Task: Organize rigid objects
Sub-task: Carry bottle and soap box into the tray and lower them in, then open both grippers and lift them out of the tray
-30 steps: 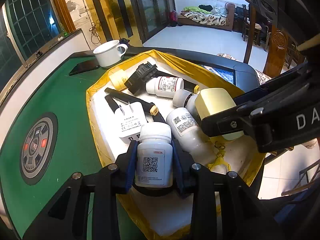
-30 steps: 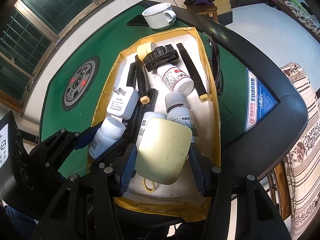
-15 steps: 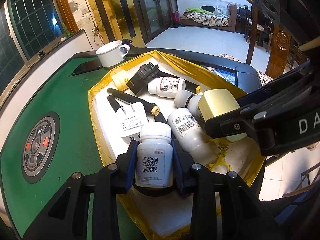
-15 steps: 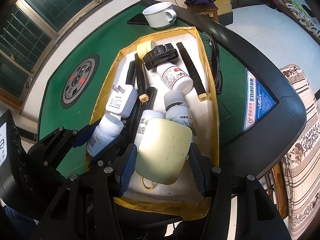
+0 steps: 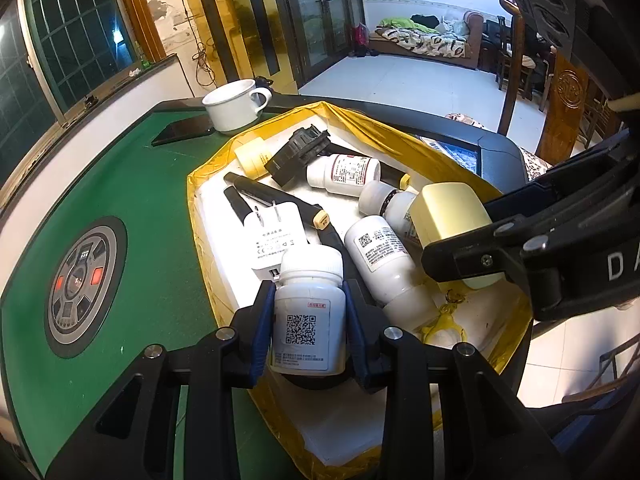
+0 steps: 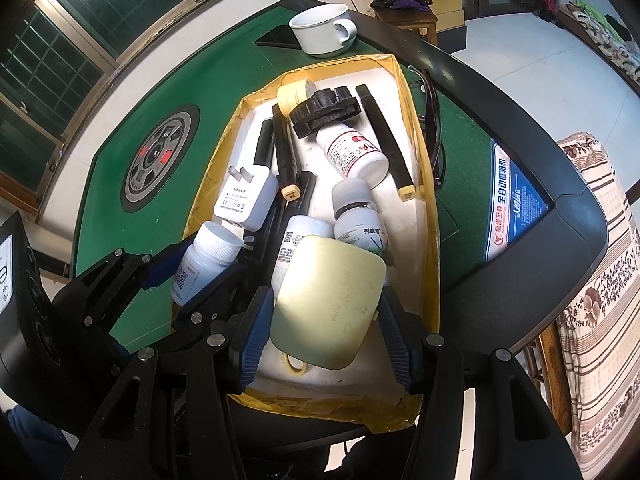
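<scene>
Home living room, sofa (image 5: 424,38), mahjong table (image 5: 132,208)

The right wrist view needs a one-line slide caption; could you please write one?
Right gripper clamps a pale yellow case over the yellow-edged tray while the left gripper holds a white bottle.

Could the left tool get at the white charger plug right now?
Probably not: the left tool is shut on a white pill bottle, so though the charger plug lies uncovered just ahead in the tray, it cannot grip it.
</scene>
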`<action>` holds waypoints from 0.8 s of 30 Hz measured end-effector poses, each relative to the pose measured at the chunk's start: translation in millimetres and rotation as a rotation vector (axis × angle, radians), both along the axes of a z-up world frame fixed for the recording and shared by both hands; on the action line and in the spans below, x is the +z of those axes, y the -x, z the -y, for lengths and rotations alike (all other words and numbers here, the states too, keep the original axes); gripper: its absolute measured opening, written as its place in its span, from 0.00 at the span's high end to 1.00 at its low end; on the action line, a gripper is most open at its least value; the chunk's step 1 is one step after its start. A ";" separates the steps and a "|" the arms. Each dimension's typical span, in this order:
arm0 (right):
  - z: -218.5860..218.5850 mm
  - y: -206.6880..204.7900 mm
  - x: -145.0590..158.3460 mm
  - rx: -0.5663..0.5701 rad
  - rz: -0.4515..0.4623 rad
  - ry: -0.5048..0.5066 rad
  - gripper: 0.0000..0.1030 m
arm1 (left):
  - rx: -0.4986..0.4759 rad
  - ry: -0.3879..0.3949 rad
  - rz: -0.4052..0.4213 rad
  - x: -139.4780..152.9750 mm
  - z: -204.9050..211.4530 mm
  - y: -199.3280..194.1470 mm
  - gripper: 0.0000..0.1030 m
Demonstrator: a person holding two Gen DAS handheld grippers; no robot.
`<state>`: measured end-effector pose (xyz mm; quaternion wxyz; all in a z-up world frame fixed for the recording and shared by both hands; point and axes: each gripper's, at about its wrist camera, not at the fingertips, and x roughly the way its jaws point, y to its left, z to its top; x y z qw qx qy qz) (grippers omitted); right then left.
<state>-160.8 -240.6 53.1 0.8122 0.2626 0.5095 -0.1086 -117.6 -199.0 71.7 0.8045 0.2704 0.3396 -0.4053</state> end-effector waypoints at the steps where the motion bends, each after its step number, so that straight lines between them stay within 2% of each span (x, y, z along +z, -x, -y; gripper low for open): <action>1: -0.4 0.0 0.2 -0.001 -0.001 0.000 0.52 | 0.002 -0.001 -0.002 0.0 -0.3 -0.2 0.70; 15: -3.8 4.3 8.4 -0.018 0.018 0.026 0.52 | 0.023 -0.009 -0.015 0.5 -5.0 -1.3 0.69; 17: -3.5 5.9 9.4 -0.026 0.022 0.026 0.52 | 0.031 -0.009 -0.015 0.9 -5.9 -1.7 0.65; 19: -4.0 7.7 10.2 -0.031 0.024 0.029 0.52 | 0.033 -0.007 -0.010 1.2 -7.1 -1.4 0.53; 24: -5.3 11.3 10.6 -0.043 0.022 0.035 0.52 | 0.027 0.000 0.002 3.3 -9.2 2.2 0.52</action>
